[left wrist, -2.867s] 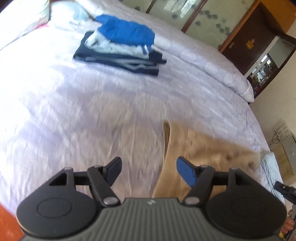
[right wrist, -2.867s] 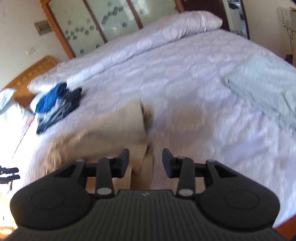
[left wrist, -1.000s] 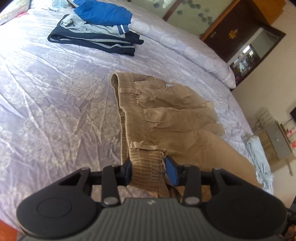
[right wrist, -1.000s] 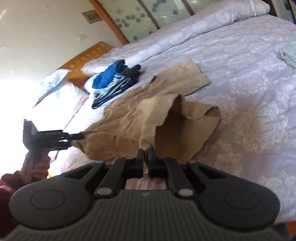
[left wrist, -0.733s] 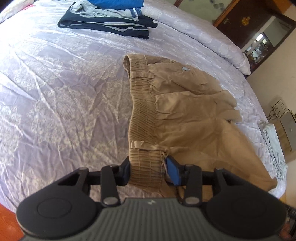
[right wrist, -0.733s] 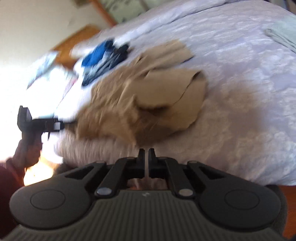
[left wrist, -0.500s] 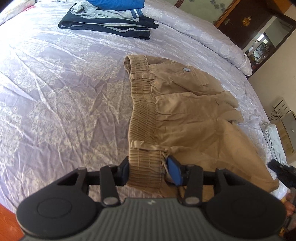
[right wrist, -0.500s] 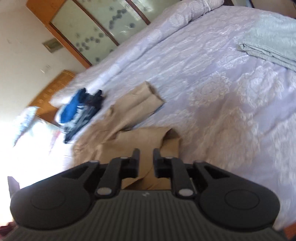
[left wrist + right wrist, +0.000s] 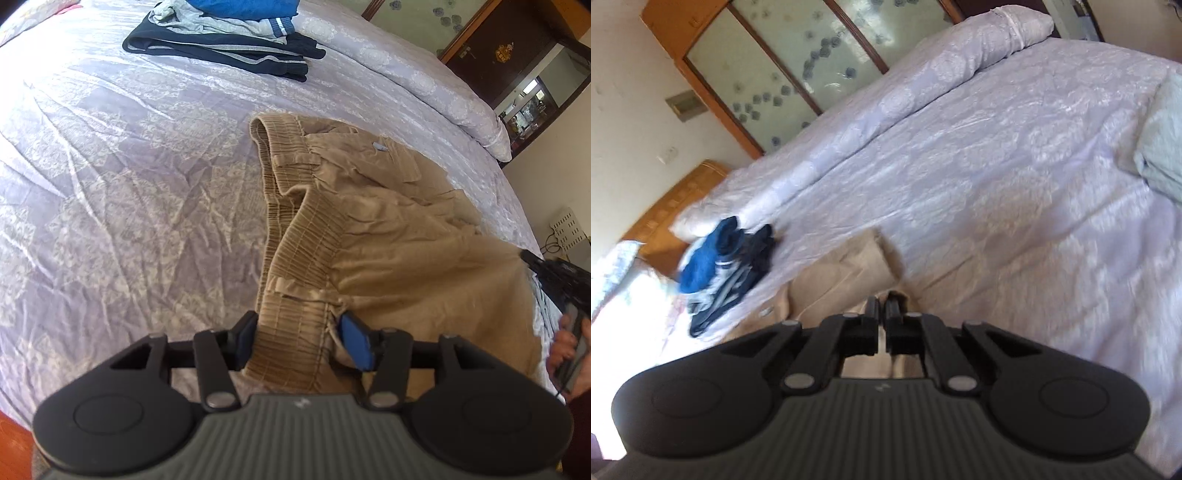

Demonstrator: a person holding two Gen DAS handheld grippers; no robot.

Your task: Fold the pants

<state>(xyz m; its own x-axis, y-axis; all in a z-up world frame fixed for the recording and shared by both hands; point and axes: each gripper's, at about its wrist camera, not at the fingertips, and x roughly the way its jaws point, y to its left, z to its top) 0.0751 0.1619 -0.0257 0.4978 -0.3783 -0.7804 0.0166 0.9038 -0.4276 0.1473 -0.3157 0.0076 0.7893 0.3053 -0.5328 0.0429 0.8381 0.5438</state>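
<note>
Left gripper (image 9: 301, 341) jaws just been opening, ribbed waistband of tan pants (image 9: 388, 236) between them, blue pad clear of cloth. Right gripper (image 9: 881, 308) closed at the pants' hem; grip unclear. Pants lie rumpled on lilac bedspread (image 9: 129, 177).

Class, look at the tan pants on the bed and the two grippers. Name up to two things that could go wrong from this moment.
1. The left gripper has just been opening its jaws around the bunched waistband; the right pad looks clear of it, so the waistband could slip out and the tan pants lose their line.
2. The right gripper has just shut at the pants' edge; whether it caught cloth is unclear, so a pull might bring nothing.
</note>
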